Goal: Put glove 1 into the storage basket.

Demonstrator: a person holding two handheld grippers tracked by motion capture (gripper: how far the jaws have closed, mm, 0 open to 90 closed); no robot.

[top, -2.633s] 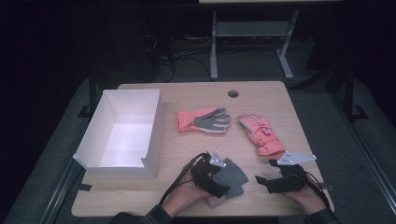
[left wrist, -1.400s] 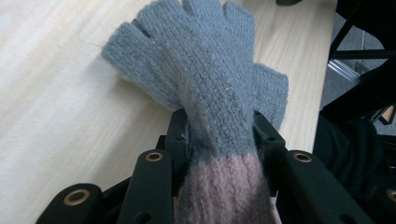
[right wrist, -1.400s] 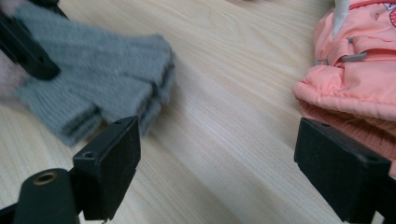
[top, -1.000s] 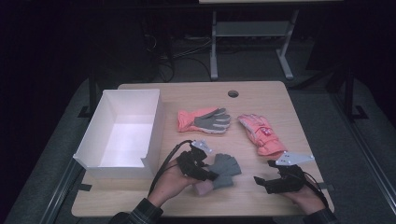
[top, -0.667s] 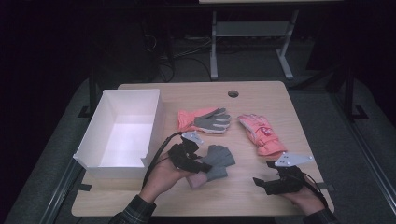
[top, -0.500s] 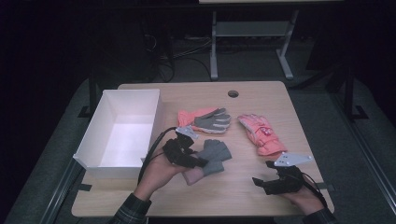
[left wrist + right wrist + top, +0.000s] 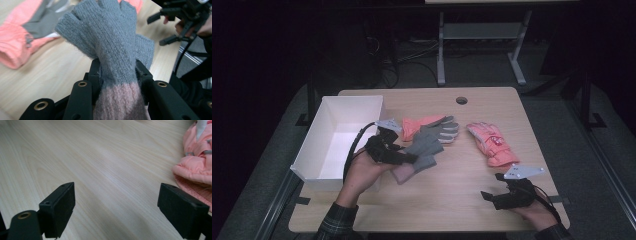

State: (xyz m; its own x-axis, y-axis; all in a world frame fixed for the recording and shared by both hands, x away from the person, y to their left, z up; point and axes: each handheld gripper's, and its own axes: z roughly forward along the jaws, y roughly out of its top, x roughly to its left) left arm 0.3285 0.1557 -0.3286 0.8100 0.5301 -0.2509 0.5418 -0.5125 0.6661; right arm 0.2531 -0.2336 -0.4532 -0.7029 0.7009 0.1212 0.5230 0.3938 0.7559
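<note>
My left gripper [image 7: 406, 159] is shut on a grey knit glove with a pink cuff [image 7: 424, 146], which hangs just right of the white box [image 7: 324, 150]. In the left gripper view the glove [image 7: 110, 42] is pinched at the cuff line between both jaws of the left gripper [image 7: 117, 75], its fingers pointing away. My right gripper [image 7: 488, 197] rests near the table's front right edge. The right gripper view has the right gripper [image 7: 116, 205] open over bare wood, nothing between the jaws.
A salmon glove with a grey palm [image 7: 434, 125] lies mid-table behind the held glove; it lies at the left [image 7: 22, 37] in the left gripper view. A pink padded glove [image 7: 492, 144] lies to the right, near my right jaw [image 7: 197, 162]. A cable hole [image 7: 461, 100] sits at the back.
The left gripper has carried the grey glove from the front middle of the table leftward and away from the person, toward the white box. The right gripper has stayed put.
</note>
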